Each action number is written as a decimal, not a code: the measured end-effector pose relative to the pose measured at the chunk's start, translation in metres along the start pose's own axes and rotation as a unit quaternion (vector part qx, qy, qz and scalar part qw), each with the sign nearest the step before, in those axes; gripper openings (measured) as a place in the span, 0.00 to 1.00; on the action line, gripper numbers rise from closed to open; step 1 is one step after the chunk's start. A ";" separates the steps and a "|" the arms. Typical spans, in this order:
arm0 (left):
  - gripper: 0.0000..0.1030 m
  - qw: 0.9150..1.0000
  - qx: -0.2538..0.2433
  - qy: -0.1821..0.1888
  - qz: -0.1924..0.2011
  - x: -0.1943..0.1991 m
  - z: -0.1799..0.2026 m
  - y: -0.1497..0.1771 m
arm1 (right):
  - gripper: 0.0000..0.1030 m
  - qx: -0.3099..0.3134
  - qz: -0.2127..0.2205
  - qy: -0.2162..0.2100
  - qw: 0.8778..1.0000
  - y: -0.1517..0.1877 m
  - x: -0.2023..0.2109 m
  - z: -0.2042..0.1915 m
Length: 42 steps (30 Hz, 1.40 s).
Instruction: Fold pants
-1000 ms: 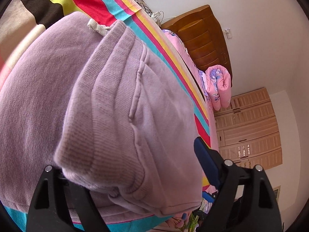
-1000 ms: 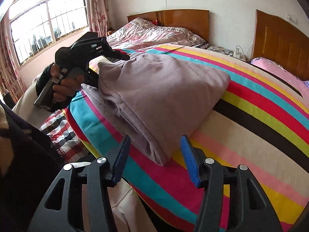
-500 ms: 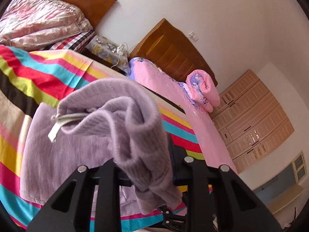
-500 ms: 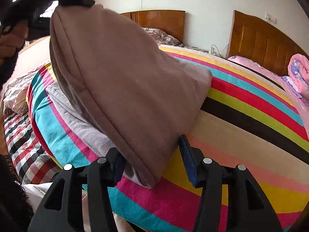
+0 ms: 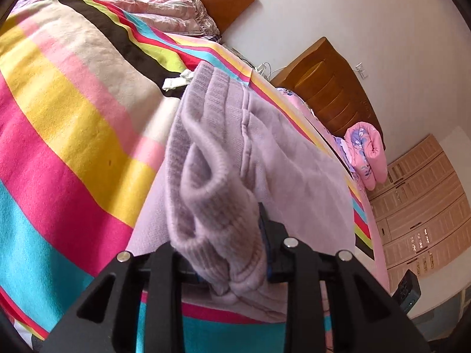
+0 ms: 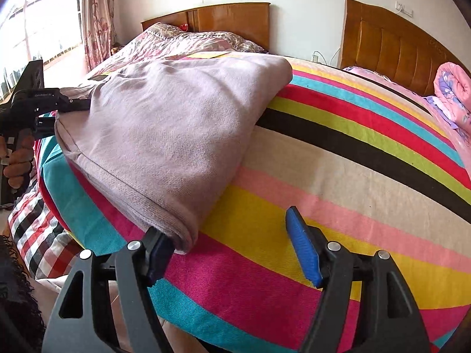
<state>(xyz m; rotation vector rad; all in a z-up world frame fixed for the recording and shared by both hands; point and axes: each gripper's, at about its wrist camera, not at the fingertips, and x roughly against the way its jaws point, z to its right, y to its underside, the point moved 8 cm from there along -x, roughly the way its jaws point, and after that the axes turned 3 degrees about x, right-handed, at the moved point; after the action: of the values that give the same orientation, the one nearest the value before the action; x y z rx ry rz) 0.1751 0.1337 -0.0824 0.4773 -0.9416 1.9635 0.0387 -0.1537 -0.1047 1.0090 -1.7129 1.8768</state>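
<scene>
The lilac knit pants lie folded on the striped bedspread, their white drawstring at the far end. My left gripper is shut on the bunched ribbed waistband, though its jaws are starting to open. In the right wrist view the pants spread over the bed's left side, and the left gripper pinches their far left edge. My right gripper hovers low over the bedspread with its jaws opening wide. The folded corner only brushes its left finger, and the right pad stands apart.
A person's hand holds the left gripper's handle. A checked cloth hangs below the bed's near left edge. Behind are a second bed with a pink quilt, wooden headboards, a rolled pink quilt and a wardrobe.
The left gripper closed on the waistband, lifted it and carried it across, then lowered it. The raised pants now lie flat. The right gripper's jaws widened and no longer pinch the folded corner.
</scene>
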 end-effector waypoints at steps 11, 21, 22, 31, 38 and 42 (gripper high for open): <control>0.66 0.977 -0.049 -0.124 0.168 0.097 0.028 -0.031 | 0.55 -0.010 0.048 -0.153 0.987 -0.009 0.065 0.008; 0.67 0.972 -0.165 -0.152 0.072 0.000 0.042 0.011 | 0.36 0.139 0.042 -0.130 0.981 -0.026 0.021 -0.069; 0.68 0.968 -0.186 -0.146 0.085 0.001 0.042 0.015 | 0.36 0.146 0.070 -0.125 0.979 -0.022 0.025 -0.069; 0.82 0.948 -0.246 -0.190 0.073 -0.014 0.049 0.024 | 0.48 0.129 0.022 -0.190 0.973 -0.022 0.032 -0.061; 0.93 0.941 -0.272 -0.168 0.111 0.004 0.101 -0.003 | 0.69 0.115 0.089 -0.186 0.972 -0.124 0.023 -0.020; 0.94 0.947 -0.245 -0.197 0.067 -0.021 0.069 0.002 | 0.69 0.099 0.045 -0.235 0.966 -0.151 -0.039 -0.012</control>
<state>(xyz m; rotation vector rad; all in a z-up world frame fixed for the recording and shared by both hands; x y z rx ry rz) 0.1833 0.0685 -0.0528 0.5337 -1.7012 1.6871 0.1696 -0.1103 -0.0308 1.5840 -1.8696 2.0127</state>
